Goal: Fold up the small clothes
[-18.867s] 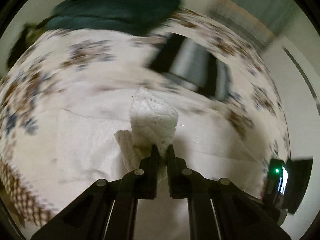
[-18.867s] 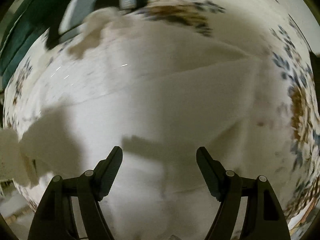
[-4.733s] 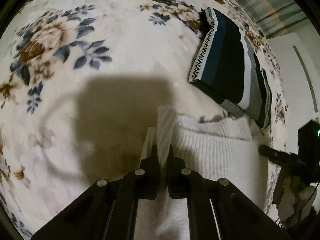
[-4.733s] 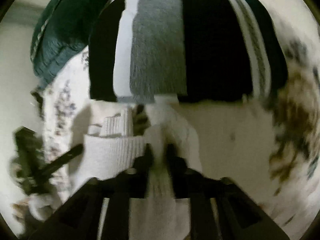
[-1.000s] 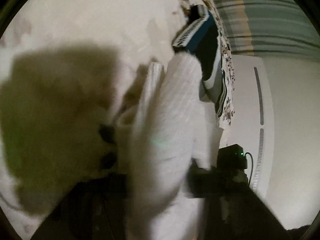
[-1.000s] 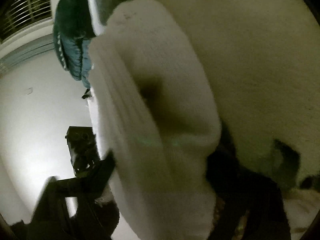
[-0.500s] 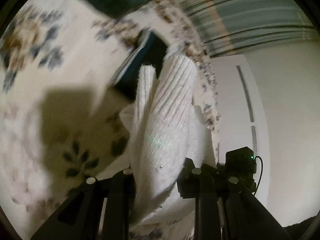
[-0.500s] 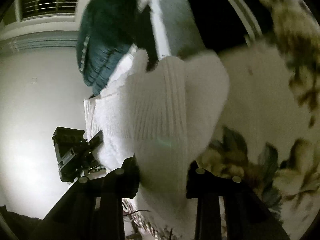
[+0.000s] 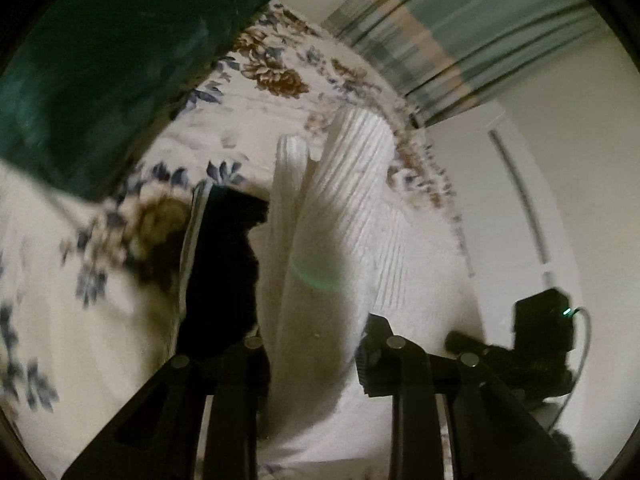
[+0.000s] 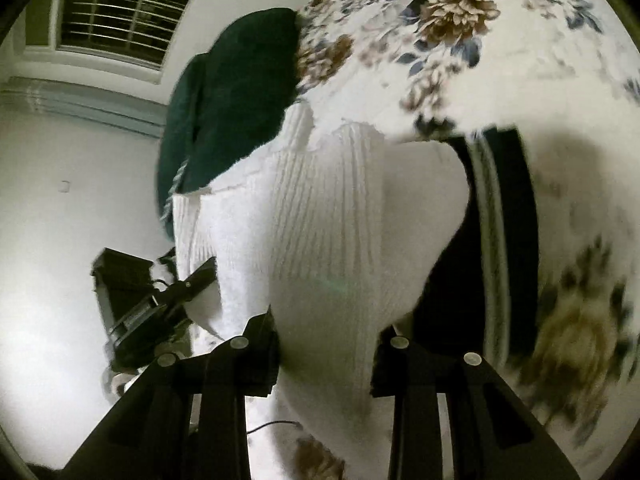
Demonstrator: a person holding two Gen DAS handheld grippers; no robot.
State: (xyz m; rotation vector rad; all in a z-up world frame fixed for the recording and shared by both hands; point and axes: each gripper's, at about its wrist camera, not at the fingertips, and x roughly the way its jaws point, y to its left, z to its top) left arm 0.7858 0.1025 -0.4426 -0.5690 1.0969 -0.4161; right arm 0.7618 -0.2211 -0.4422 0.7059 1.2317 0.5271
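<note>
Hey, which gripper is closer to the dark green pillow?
Left gripper: the dark green pillow looms large up-left of it. Right gripper sees it smaller, beyond the white sweater.

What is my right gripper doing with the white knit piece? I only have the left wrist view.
Observer: The right gripper has its fingers pressed on either side of a thick fold of the white knit garment, which is raised off the floral bedspread.
Operator: What's behind the fold on that side?
Observer: A barred window sits high on the wall, to the left of the dark green cushion.
</note>
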